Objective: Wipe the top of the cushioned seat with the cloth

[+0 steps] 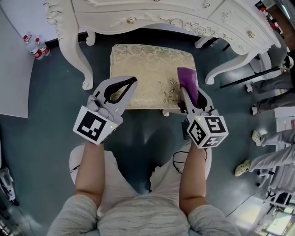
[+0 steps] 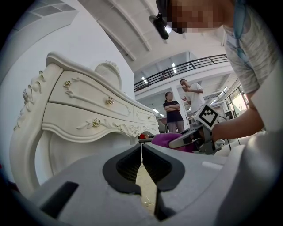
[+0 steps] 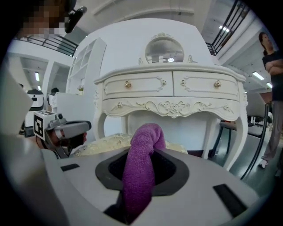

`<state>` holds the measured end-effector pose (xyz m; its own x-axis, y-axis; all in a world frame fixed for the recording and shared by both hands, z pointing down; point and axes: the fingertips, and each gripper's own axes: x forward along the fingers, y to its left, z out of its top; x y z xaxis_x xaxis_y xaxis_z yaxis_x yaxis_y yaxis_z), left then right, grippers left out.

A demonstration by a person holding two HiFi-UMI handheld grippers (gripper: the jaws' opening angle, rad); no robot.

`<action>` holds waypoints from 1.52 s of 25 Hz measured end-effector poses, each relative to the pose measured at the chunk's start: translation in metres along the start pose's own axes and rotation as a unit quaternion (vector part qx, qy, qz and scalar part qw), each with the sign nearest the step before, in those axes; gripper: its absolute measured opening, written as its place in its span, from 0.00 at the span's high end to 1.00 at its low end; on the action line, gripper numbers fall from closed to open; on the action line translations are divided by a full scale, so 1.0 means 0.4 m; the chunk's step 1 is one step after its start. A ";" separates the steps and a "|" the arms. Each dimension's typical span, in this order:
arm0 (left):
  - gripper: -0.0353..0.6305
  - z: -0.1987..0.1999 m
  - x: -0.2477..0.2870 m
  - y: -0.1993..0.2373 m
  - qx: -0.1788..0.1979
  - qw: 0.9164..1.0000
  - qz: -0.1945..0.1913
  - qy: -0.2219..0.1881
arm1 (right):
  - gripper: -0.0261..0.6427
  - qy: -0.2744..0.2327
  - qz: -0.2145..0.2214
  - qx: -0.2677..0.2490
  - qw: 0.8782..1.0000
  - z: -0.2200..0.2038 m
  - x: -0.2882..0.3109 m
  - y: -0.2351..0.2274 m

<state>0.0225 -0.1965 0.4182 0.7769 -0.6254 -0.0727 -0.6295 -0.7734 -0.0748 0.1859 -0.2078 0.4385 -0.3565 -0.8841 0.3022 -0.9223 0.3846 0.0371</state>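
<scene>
The cushioned seat (image 1: pixel 147 73) is a cream, flower-patterned stool in front of my knees. My right gripper (image 1: pixel 189 92) hangs over its right part, shut on a purple cloth (image 1: pixel 187 79) that sticks out past the jaws and droops toward the cushion. In the right gripper view the cloth (image 3: pixel 140 176) runs up between the jaws, with the seat (image 3: pixel 106 143) beyond. My left gripper (image 1: pixel 132 81) hovers over the seat's near left part, jaws closed tip to tip with nothing in them. Through the slit in the left gripper view (image 2: pixel 142 146) a strip of the seat (image 2: pixel 147 187) shows.
A white carved dressing table (image 1: pixel 184 14) stands right behind the seat, its curved legs (image 1: pixel 78 60) on either side. Water bottles (image 1: pixel 36 46) stand on the floor at the far left. People's legs (image 1: pixel 272 87) and a dark chair frame are at the right.
</scene>
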 end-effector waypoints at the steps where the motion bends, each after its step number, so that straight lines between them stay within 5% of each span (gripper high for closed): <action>1: 0.92 0.001 0.001 -0.002 0.000 1.000 -0.001 -0.001 | 0.82 -0.008 0.012 0.001 1.000 0.009 0.007 0.021; 13: 0.92 0.007 0.001 -0.009 -0.004 1.000 -0.004 -0.005 | 0.82 -0.084 0.125 -0.006 0.989 0.083 0.050 0.210; 38: 0.92 0.012 -0.012 -0.007 -0.004 1.000 -0.001 -0.007 | 0.82 -0.100 0.138 -0.005 0.985 0.094 0.055 0.255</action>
<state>0.0206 -0.1907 0.4140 0.7778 -0.6226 -0.0855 -0.6280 -0.7754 -0.0668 0.0785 -0.1982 0.4131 -0.6164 -0.7799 0.1087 -0.7852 0.6192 -0.0098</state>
